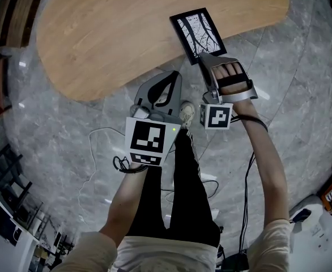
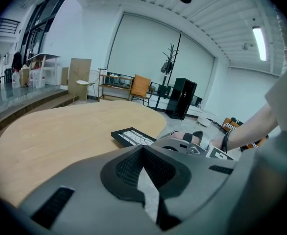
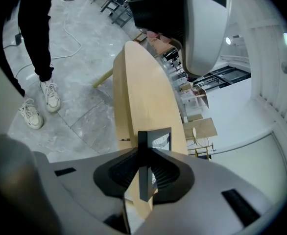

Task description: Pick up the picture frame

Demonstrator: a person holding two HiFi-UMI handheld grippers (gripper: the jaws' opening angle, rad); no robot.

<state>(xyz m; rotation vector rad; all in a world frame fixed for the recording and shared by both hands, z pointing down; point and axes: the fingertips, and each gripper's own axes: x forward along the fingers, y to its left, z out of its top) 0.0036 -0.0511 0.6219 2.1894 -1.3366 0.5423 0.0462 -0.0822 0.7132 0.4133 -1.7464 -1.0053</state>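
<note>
The picture frame (image 1: 197, 32), black-rimmed with a branch print, sits at the near edge of the oval wooden table (image 1: 120, 33), partly over the floor. My right gripper (image 1: 203, 60) is shut on its near edge. In the right gripper view the frame (image 3: 161, 139) stands edge-on between the pads (image 3: 169, 174) of the right gripper (image 3: 143, 177). I cannot tell whether the frame touches the table. My left gripper (image 1: 176, 76) hangs to the left, off the table, shut with nothing in it. In the left gripper view the left gripper (image 2: 146, 180) faces the frame (image 2: 131, 136).
The person's legs in black trousers and white sneakers (image 1: 187, 113) stand on the grey marble floor below the grippers. Cables (image 1: 101, 166) trail across the floor. Beyond the table (image 2: 50, 131) are an orange chair (image 2: 141, 87), shelves and a coat stand (image 2: 171, 58).
</note>
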